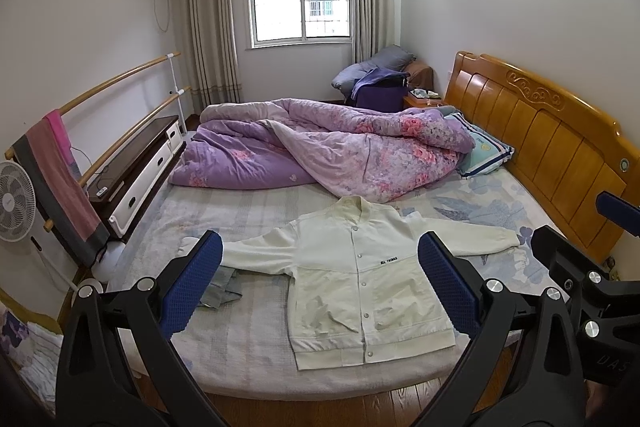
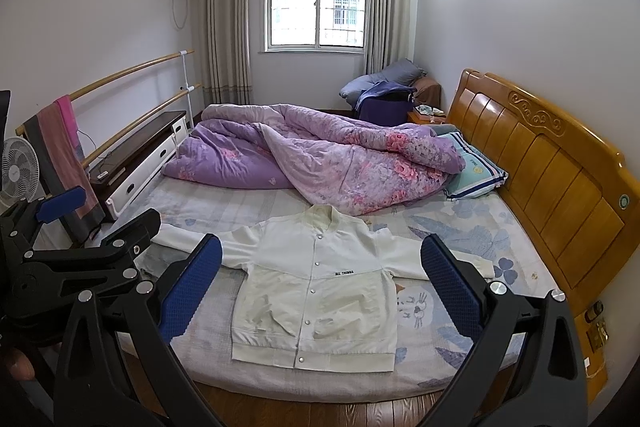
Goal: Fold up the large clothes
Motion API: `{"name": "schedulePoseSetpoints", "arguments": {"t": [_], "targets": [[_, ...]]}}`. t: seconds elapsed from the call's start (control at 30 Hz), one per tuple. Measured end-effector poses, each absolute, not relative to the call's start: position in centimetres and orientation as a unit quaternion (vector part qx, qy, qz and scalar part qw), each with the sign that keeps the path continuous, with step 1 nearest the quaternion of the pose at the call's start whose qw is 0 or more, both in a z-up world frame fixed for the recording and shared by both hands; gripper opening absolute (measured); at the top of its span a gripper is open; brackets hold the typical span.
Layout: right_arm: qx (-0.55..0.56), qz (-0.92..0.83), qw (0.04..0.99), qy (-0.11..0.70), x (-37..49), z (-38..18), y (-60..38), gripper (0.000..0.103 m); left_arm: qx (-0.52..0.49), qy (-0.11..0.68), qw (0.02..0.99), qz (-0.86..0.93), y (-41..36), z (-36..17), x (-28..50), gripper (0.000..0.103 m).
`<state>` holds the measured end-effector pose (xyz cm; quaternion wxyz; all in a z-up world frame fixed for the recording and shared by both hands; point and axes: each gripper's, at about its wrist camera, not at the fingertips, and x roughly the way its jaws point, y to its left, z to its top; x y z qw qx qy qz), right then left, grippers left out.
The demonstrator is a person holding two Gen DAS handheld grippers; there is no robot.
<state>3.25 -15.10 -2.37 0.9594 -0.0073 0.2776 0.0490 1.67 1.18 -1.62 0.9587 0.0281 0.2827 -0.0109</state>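
A white button-up jacket (image 1: 360, 279) lies flat, front up, on the near part of the bed, sleeves spread to both sides; it also shows in the right wrist view (image 2: 316, 287). My left gripper (image 1: 320, 283) is open and empty, held above the bed's near edge in front of the jacket. My right gripper (image 2: 320, 287) is open and empty too, beside the left one. The right gripper's body shows at the right edge of the left wrist view (image 1: 580, 275). The left gripper's body shows at the left of the right wrist view (image 2: 80, 251).
A crumpled purple floral quilt (image 1: 320, 147) fills the far half of the bed. A striped pillow (image 1: 484, 151) lies by the wooden headboard (image 1: 560, 147). A small folded grey cloth (image 1: 224, 287) lies left of the jacket. A low cabinet (image 1: 136, 163), a fan (image 1: 14, 199) and wall rails stand at left.
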Motion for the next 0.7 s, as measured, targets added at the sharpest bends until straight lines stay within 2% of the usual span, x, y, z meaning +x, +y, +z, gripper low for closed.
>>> {"name": "schedulePoseSetpoints", "arguments": {"t": [0.4, 0.7], "targets": [[-0.004, 0.044, 0.953, 0.3, 4.2, -3.5, -13.3, 0.096, 0.031, 0.301, 0.953, -0.017, 2.9, -3.2, 2.8, 0.098], [-0.009, 0.057, 0.948, 0.312, 8.5, -4.7, -12.7, 0.096, 0.028, 0.315, 0.949, -0.005, 3.0, -4.4, 6.9, 0.098]]}}
